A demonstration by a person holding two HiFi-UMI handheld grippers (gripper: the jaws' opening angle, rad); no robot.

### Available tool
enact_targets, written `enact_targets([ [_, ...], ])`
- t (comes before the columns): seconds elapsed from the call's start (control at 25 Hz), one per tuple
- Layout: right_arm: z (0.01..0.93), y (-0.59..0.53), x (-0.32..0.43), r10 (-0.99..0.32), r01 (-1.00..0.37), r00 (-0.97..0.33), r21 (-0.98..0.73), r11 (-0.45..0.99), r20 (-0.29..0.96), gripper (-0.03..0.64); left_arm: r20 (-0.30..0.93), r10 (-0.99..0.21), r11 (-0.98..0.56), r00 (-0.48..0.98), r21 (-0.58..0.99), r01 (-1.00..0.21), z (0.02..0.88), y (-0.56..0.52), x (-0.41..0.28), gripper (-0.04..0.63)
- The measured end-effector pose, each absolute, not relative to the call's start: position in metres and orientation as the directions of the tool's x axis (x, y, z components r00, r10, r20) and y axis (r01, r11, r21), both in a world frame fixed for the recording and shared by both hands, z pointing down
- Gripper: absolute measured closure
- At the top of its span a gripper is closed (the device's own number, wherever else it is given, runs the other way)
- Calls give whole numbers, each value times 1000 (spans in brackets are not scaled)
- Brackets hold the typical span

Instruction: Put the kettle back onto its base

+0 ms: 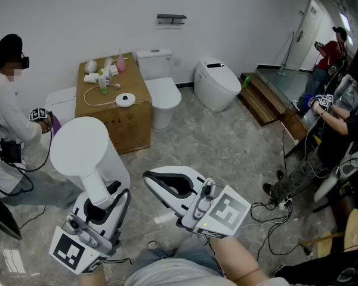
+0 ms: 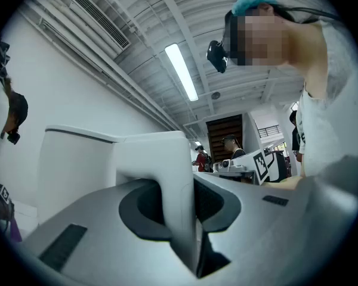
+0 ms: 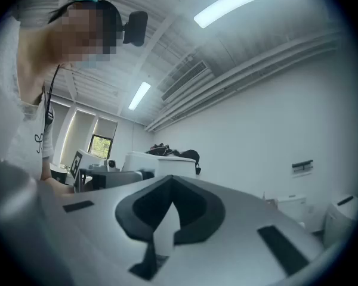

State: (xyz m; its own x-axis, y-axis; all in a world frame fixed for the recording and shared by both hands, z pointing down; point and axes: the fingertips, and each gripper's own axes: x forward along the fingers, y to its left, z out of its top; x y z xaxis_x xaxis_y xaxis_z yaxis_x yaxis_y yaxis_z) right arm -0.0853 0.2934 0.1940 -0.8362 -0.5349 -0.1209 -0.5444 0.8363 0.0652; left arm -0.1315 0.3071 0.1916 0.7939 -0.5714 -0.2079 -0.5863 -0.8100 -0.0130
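In the head view, the left gripper (image 1: 101, 206) sat at about 7 o'clock in the frame. Its jaws were clamped on the handle of the white kettle (image 1: 80, 151), which was carried upright in the air, probably so that its underside would meet the base squarely. The round base (image 1: 125, 99) lay on top of a cardboard box (image 1: 131, 127) at roughly 1 o'clock from the kettle and well apart from it, its cord curling off toward 9 o'clock. The right gripper (image 1: 152, 177) hovered at 6 o'clock, level and off to the kettle's side, likely kept clear because one grip was enough for the carry.

In the left gripper view, the jaws were part-way closed and pressed on the white handle (image 2: 167, 177) from both sides. The kettle's body filled the 9 o'clock side (the base did not show here).

In the right gripper view, the jaws were drawn together at their tips with nothing between them. Judging by this, the carry across to the base was not yet done.
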Motion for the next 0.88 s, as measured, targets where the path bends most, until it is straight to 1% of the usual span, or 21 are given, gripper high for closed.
enact_targets([
  [0.6,194,303,-107,-535,-543,-839,81,836,-98,609,-208,-579,-802,789,-27,-596,190,311,-154,513],
  [0.72,195,296,-103,-546,-553,-831,44,832,-106,609,-213,-580,-802,786,-18,-596,190,306,-154,512],
  [0.88,193,273,-90,-576,-578,-801,-39,815,-162,609,-207,-579,-805,788,-10,-594,191,288,-152,514],
])
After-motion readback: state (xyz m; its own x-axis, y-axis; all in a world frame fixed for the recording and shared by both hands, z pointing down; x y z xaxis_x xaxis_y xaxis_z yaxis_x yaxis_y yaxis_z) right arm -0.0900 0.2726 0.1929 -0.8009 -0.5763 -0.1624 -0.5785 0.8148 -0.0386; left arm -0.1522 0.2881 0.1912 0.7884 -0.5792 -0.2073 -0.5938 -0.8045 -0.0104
